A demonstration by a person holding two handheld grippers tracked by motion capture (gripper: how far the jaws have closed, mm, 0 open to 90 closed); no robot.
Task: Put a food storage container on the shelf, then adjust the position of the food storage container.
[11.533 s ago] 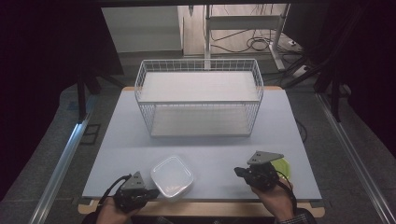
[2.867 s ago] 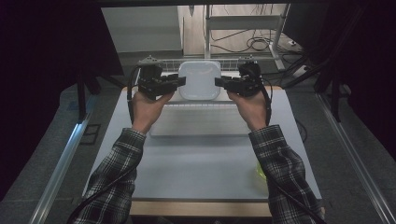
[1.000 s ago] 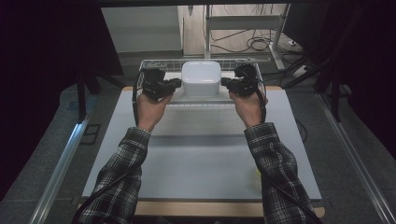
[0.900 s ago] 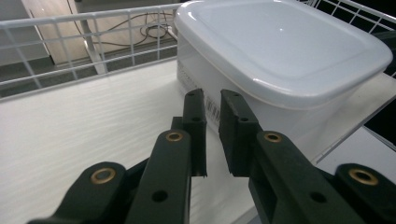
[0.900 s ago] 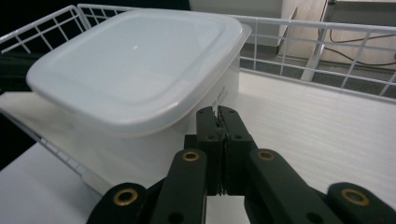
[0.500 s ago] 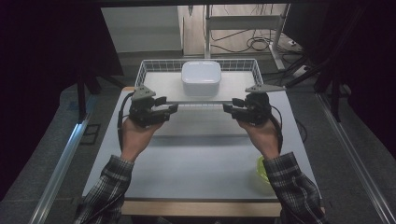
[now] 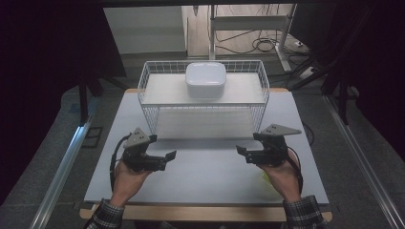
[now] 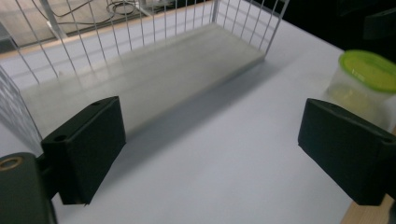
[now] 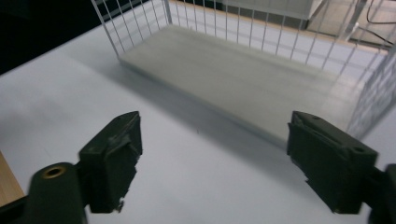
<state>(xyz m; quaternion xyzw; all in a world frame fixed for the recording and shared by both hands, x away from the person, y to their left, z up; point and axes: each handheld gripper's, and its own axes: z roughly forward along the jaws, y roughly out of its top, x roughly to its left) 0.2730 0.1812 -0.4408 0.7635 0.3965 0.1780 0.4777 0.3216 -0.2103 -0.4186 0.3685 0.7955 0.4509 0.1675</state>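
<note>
left gripper (image 7: 165,160) and right gripper (image 7: 242,153) hover low over the white tabletop (image 7: 210,176), facing each other, lots of bare room between them; the white container (image 7: 206,79) sits on top of the wire basket (image 7: 148,81) at the far edge, well apart from both. dark surroundings and cables beyond. left gripper view: jaws just opened wide, nothing between, green-lidded tub (image 8: 364,79) near the tabletop's edge. right gripper view: jaws opened wide too, empty, aimed at the basket's base.
</note>
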